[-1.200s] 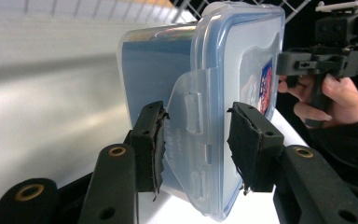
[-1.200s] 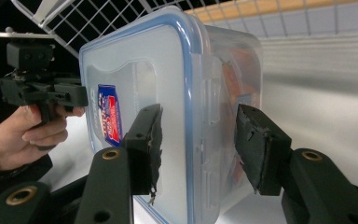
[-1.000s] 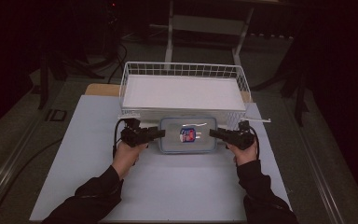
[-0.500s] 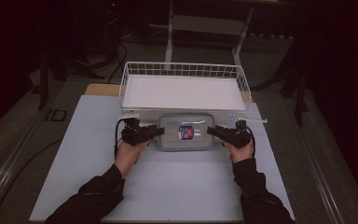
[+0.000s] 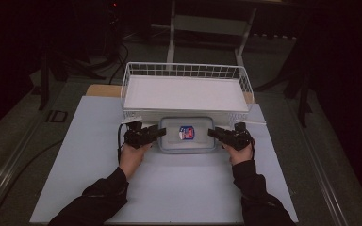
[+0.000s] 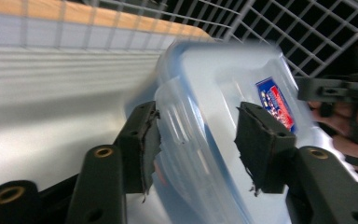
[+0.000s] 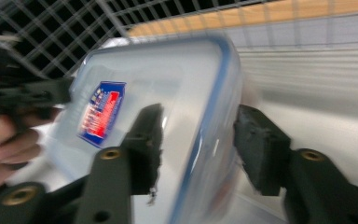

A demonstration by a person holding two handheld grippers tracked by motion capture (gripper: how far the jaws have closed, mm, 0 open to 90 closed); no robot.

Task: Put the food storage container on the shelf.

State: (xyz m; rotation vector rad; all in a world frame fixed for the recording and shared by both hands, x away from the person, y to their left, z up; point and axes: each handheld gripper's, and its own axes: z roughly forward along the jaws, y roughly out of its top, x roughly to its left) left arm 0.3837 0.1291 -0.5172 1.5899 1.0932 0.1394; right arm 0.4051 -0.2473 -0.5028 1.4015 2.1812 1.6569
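Fingers (image 6: pixel 144 144) loosening on container (image 5: pixel 187 134), which moved leftward.

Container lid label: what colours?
Blue and red on the label, clearest in the left gripper view.

Table (image 5: pixel 169 188): white sheet covers the top, bare wood strip visible at the far left edge behind it. Two things sit directly on it: white wire basket (image 5: pixel 186 70) along the far side, and a clear lidded plastic container (image 5: pixel 187 146) with blue rim and red-blue label, just in front of the basket, centred.
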